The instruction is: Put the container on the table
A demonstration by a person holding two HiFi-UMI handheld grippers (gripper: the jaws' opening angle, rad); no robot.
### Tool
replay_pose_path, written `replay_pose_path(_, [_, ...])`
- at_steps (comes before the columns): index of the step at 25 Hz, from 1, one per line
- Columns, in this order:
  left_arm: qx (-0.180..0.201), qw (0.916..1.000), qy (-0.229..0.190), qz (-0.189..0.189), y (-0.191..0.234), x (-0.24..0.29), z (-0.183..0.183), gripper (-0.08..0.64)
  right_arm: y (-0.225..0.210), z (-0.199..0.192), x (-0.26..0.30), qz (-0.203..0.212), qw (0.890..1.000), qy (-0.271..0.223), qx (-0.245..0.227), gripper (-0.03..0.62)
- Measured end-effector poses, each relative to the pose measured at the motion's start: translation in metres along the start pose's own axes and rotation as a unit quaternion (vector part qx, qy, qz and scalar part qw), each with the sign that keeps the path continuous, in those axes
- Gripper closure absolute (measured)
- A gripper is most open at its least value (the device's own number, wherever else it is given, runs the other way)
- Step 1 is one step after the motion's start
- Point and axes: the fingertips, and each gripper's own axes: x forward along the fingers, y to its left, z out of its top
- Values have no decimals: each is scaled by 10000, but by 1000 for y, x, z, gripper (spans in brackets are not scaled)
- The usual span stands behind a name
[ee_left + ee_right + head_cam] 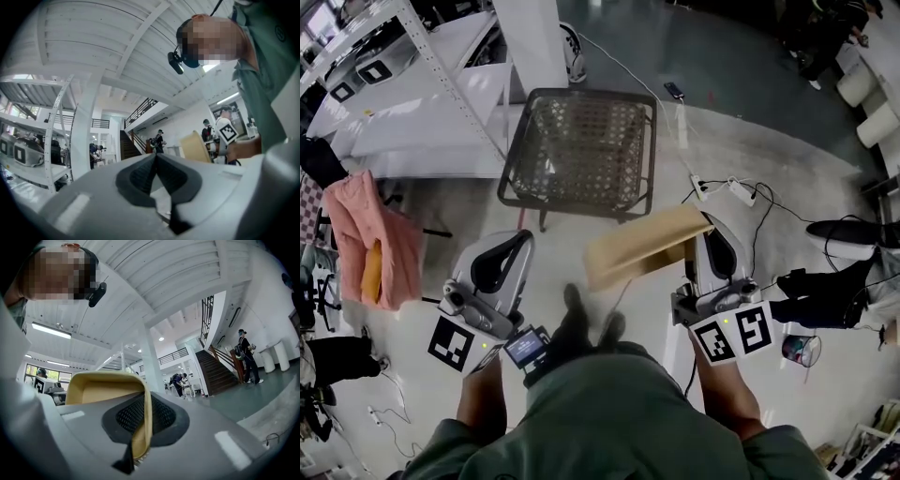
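A tan, shallow rectangular container (645, 246) hangs in the air in front of me, and my right gripper (709, 232) is shut on its right rim. In the right gripper view the container (101, 385) rises to the left, and its thin wall is pinched between the dark pads (161, 414). My left gripper (517, 246) is to the container's left, apart from it. Its jaws (155, 157) are shut with nothing between them. The table (514, 150), with a dark frame and a woven top, stands on the floor just beyond both grippers.
A white shelving rack (441, 84) and a white column (530, 42) stand to the table's left. A power strip with cables (733, 190) lies on the floor at the right. A pink cloth (366, 244) hangs at the left. A cup (802, 349) sits at the lower right.
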Motion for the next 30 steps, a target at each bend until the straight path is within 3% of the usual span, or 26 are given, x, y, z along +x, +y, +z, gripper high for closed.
replay_pose_path(7, [-69, 9999, -68, -117, 25, 6, -7, 557, -4, 0, 23, -152, 9998, -60, -85, 575])
replay_pose_path(25, [-179, 9979, -196, -594, 162, 23, -38, 557, 17, -12, 135, -686, 9974, -54, -217, 575])
replay_pose_path(30, [-216, 9964, -243, -780, 182, 25, -47, 557, 22, -17, 149, -865, 9959, -90, -262, 575])
